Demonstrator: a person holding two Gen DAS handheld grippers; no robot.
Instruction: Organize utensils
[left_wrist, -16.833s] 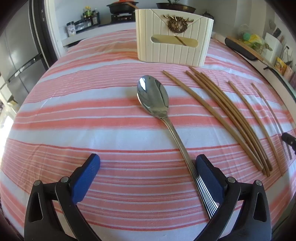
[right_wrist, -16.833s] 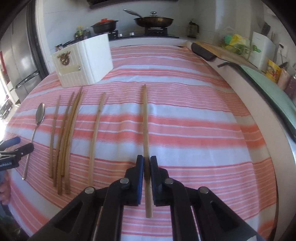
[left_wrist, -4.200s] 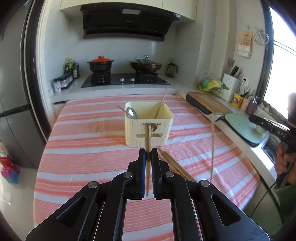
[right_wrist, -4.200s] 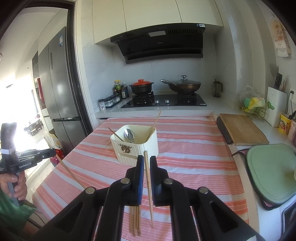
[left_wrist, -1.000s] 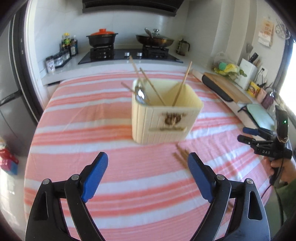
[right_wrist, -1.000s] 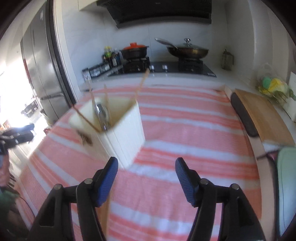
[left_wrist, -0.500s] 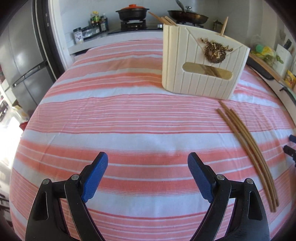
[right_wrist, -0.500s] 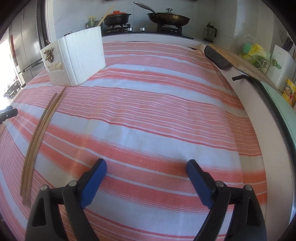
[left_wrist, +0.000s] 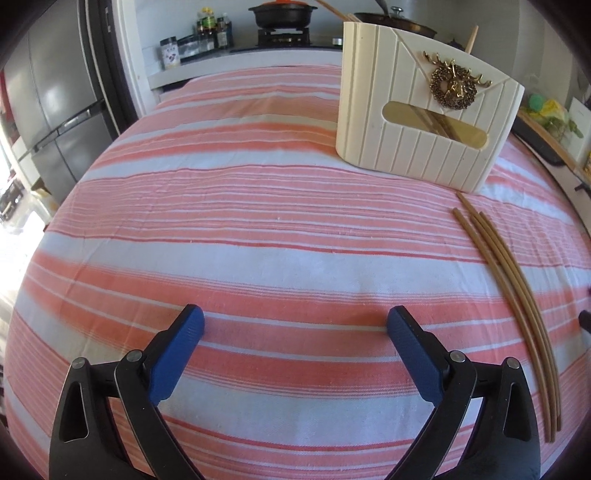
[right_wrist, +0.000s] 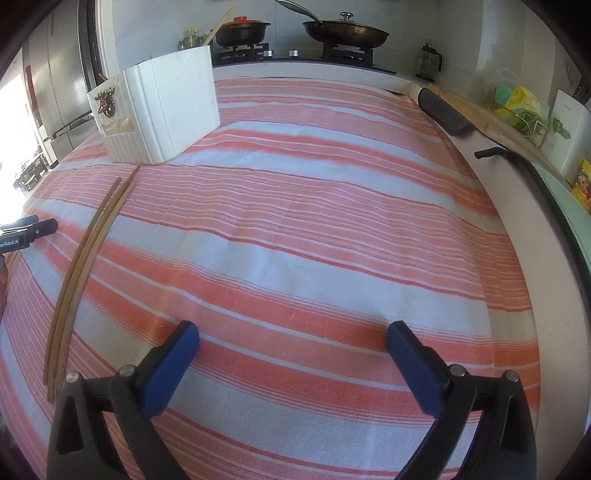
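Close to me, the left gripper hangs low over the table with its jaws opening wide, and nothing lies between them. Its fingers are black plastic with blue ribbed pads. The right gripper has the same build; its jaws are also opening, with only cloth between them.

Under both lies the tablecloth, a woven cotton with broad salmon and white stripes and thin red lines, a little wrinkled.

A bit further, three chopsticks lie together on the cloth, between the two grippers. They are thin brown sticks, smooth, touching side by side. Their far tips end just beside the holder.

The utensil holder stands upright on the cloth. It is a cream box with rounded corners and vertical grooves, a gold oval slot, and a golden deer-head ornament on its front. Some chopstick ends stick out of its top at a slant.

Behind the table are the stove with a dark pot with an orange lid, and a wide pan with a glass lid.
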